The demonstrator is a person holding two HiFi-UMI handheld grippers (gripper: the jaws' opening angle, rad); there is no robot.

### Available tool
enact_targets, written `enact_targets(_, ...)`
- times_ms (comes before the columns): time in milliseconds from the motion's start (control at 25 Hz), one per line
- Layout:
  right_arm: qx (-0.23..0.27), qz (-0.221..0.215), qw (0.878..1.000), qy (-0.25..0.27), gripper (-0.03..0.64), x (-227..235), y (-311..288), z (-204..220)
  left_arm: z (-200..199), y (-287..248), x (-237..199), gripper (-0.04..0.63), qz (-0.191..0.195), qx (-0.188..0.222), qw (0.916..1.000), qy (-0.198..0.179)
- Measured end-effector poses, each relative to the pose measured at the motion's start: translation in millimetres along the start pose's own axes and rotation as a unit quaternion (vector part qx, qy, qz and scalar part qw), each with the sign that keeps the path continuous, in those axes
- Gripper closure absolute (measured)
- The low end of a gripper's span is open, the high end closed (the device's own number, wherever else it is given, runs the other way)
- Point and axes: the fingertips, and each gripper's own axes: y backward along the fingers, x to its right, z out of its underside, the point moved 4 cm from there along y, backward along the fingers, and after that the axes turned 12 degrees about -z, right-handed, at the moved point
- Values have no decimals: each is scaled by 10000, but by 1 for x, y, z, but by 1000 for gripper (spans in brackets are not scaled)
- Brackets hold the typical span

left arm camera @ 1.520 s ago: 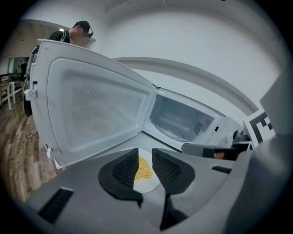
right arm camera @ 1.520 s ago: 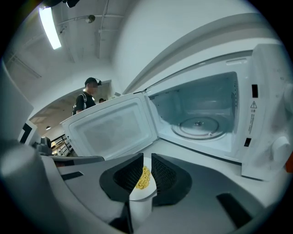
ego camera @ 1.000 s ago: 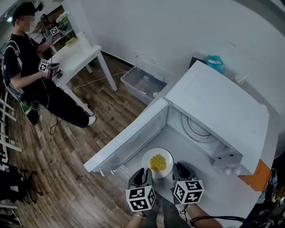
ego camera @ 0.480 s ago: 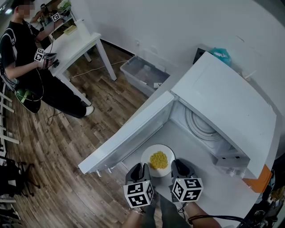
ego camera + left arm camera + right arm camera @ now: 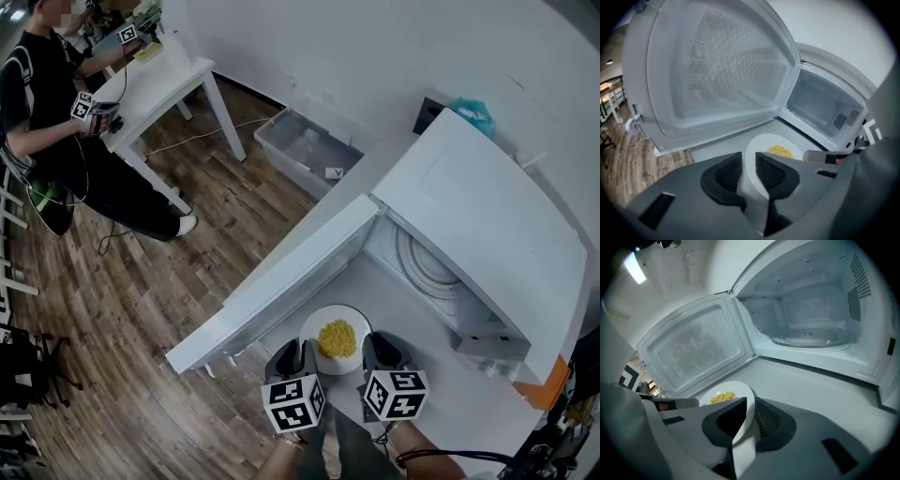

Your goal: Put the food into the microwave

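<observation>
A white plate (image 5: 319,323) with a heap of yellow food (image 5: 337,338) hangs in front of the open white microwave (image 5: 478,220). My left gripper (image 5: 298,361) is shut on the plate's left rim (image 5: 754,152), which runs between its black pads. On the opposite rim (image 5: 740,399) my right gripper (image 5: 380,356) is shut as well. The food (image 5: 780,151) shows beyond the left jaws and, in the right gripper view, the food (image 5: 723,397) lies left of the jaws. The microwave door (image 5: 281,281) swings out to the left. The glass turntable (image 5: 806,338) inside is bare.
A grey counter (image 5: 820,385) lies before the microwave mouth. On the wooden floor stands a clear plastic bin (image 5: 305,150). At the far left a person (image 5: 56,112) sits at a white table (image 5: 155,89) holding marker cubes. An orange object (image 5: 542,384) sits at the right.
Both grippers keep their hold on the plate at about the same spot before the microwave. The head view has shifted slightly, and the seated person has moved a little.
</observation>
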Motion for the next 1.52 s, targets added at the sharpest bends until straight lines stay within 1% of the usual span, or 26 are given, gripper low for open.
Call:
enact_targets(320, -174, 185, 9997, 28, 575, 3, -7, -1, 3, -6, -1, 511, 70, -141, 9998, 89)
enact_targets(480, -202, 185, 9996, 21, 575, 4, -8, 0, 2, -10, 2, 511, 142, -207, 9996, 114)
enact_targets(640, -197, 180, 9996, -91, 575, 3, -8, -1, 1, -10, 2, 511, 169, -233, 9995, 140)
enact_targets(880, -104, 320, 9991, -257, 575, 2, -8, -1, 2, -8, 2, 511, 179, -248, 9995, 126)
enact_targets(1120, 19, 316, 9989, -355, 577, -2, 0, 2, 4, 2, 1, 512, 192, -167, 9996, 127)
enact_targets(1520, 399, 485, 9968, -492, 577, 1, 35, -14, -14, 22, 26, 512, 496, 41, 9987, -116)
